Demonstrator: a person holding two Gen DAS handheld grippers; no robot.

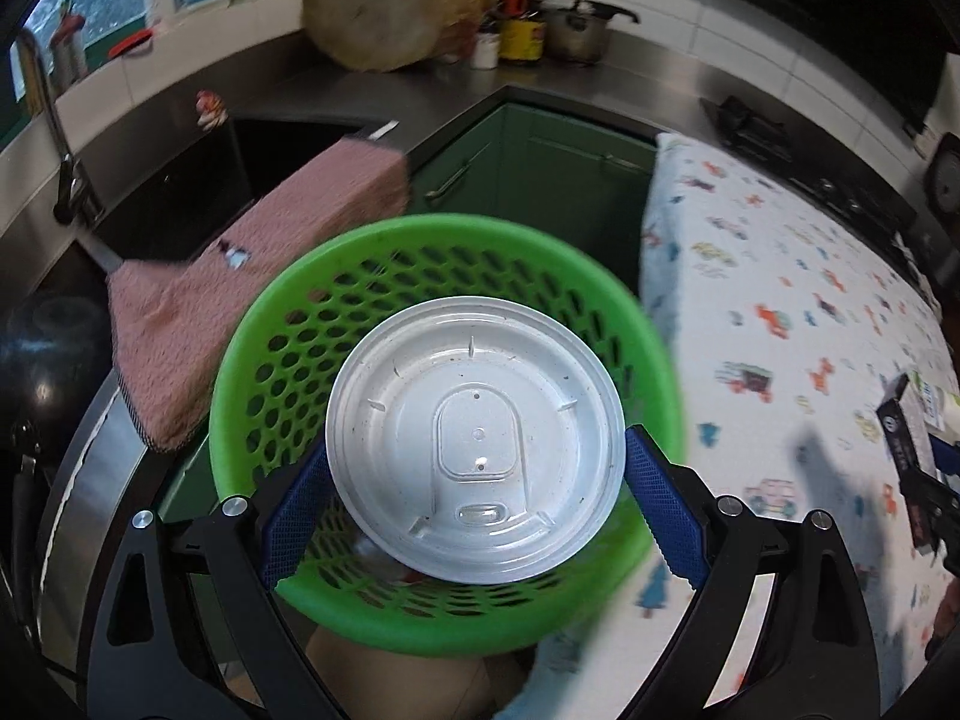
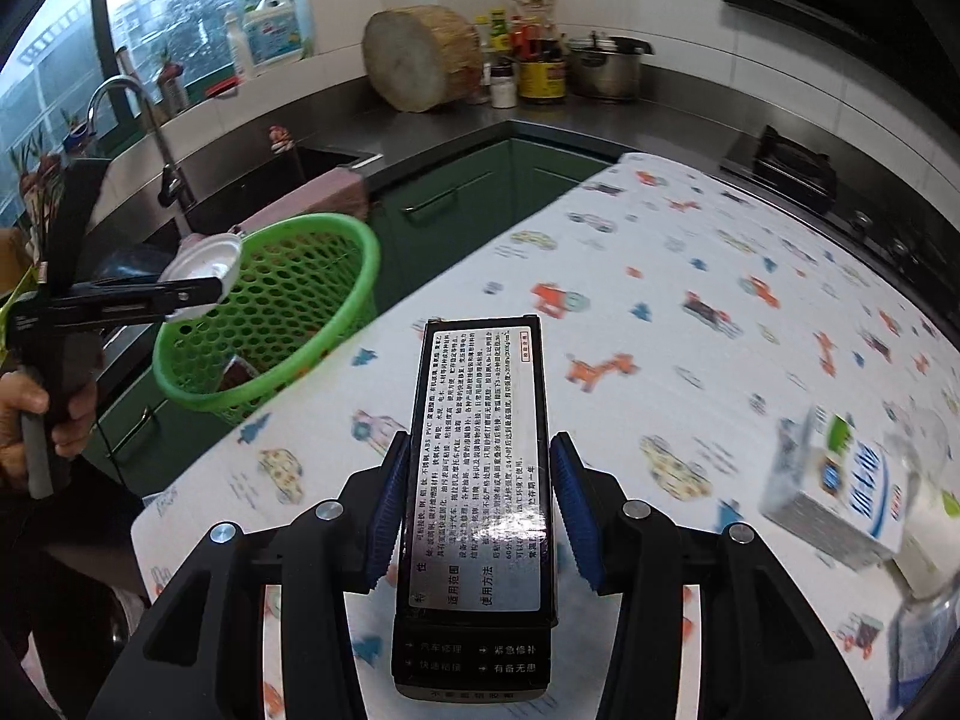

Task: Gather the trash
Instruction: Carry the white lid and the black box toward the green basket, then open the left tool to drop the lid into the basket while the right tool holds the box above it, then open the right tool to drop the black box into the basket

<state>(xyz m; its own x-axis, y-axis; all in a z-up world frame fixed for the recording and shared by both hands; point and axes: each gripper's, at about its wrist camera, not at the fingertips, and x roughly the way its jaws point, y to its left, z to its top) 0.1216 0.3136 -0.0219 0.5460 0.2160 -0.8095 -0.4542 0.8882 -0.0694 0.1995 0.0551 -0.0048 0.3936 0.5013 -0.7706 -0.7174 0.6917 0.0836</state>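
While both hands are loaded, the job looks partly done, I'd judge: some trash is in the bin, two pieces are on the way, and more waits on the table. Far left in the right-wrist view, a hand grips the handle of the left gripper, which holds a white plastic lid over the mouth of the green basket. Its jaws stand wide, blue pads pinching the lid's rim on both sides. Inside the basket there's something already: a dark reddish scrap low against the wall, plus bits under the lid that I can't make out. The basket sits just off the table edge, in front of the green cupboards. Moving right, the right gripper is closed narrow on a long black box with a printed label, carried above the patterned tablecloth and still well short of the basket. Far right, a blurred carton and what looks like a clear bottle lie on the cloth, so those seem left to collect
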